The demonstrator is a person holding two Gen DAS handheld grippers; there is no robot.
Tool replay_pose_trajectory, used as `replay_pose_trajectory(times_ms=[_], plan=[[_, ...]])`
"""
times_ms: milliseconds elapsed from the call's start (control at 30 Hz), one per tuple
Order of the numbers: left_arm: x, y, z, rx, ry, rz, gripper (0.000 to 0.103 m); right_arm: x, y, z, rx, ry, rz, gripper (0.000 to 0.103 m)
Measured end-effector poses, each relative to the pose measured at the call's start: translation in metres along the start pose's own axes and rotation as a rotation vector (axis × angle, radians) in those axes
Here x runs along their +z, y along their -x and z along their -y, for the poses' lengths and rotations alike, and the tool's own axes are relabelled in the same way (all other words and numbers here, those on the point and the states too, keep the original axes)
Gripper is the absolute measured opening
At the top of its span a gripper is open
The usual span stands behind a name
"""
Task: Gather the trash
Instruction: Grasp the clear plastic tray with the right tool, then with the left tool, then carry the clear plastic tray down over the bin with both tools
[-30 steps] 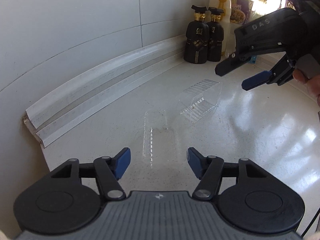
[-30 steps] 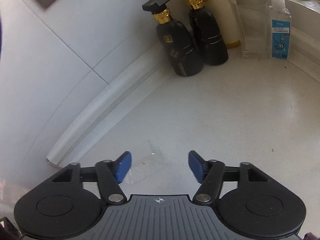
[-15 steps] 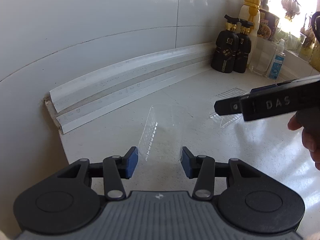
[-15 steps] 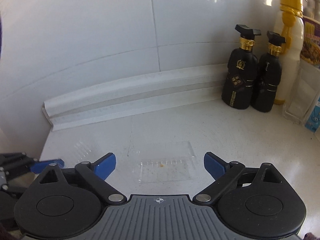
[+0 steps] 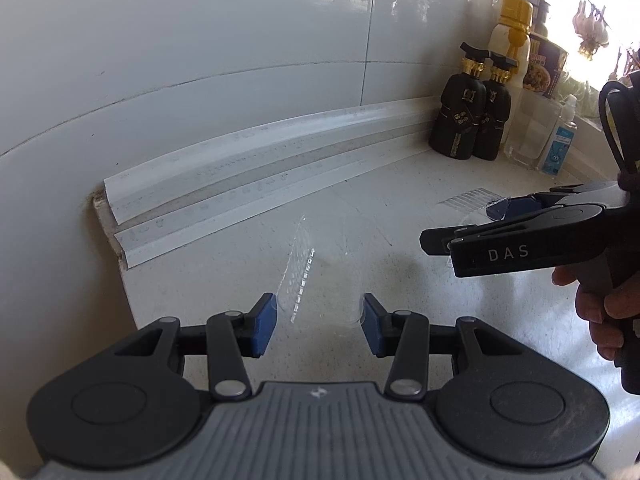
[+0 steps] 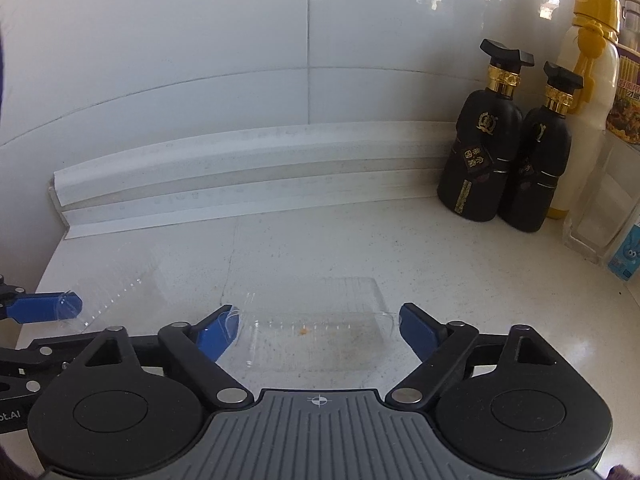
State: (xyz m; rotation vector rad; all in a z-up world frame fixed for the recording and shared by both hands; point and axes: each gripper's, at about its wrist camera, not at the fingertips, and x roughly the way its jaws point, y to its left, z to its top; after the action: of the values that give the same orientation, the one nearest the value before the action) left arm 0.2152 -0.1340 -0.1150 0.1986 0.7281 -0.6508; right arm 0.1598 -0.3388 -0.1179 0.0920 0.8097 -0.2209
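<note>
Two clear plastic food containers lie on the white counter. One clear container (image 5: 320,272) sits between the pads of my left gripper (image 5: 318,322), whose jaws stand around its sides; it also shows in the right wrist view (image 6: 116,284). The other clear container (image 6: 316,320), with a small orange crumb inside, lies between the wide-open pads of my right gripper (image 6: 316,330). In the left wrist view the right gripper (image 5: 500,220) is at the right, over that container (image 5: 468,200).
Two black bottles with gold collars (image 6: 504,152) stand at the back right, next to a yellow-capped white bottle (image 6: 588,80), a clear glass (image 6: 600,216) and a small sanitizer bottle (image 5: 558,140). A white trim strip (image 6: 240,168) runs along the tiled wall. The counter's left edge (image 5: 128,300) is close.
My right gripper swung left and came down around the second container, jaws opened wide. My left gripper moved forward and narrowed around the first container.
</note>
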Motion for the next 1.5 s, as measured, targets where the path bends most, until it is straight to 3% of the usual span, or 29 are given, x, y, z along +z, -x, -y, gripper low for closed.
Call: replay_pose_trajectory(times_ms=[433,767,1100,1500], plan=[[0.005,0.02,-0.002,-0.007,0.012,0.039,0.042,0.002,0.031,-0.011,0.006,0.024,0.05,0.08],[-0.002,0.059,-0.021,0.018,0.044,0.064,0.042,0.0,0.073,-0.041,0.046,0.048,0.111,0.08],[-0.044,0.111,-0.067,0.123,0.129,0.027,0.042,-0.016,0.1,-0.125,0.16,0.208,0.108,0.08],[-0.121,0.129,-0.12,0.22,0.238,-0.125,0.042,-0.05,0.097,-0.237,0.29,0.435,0.009,0.08]])
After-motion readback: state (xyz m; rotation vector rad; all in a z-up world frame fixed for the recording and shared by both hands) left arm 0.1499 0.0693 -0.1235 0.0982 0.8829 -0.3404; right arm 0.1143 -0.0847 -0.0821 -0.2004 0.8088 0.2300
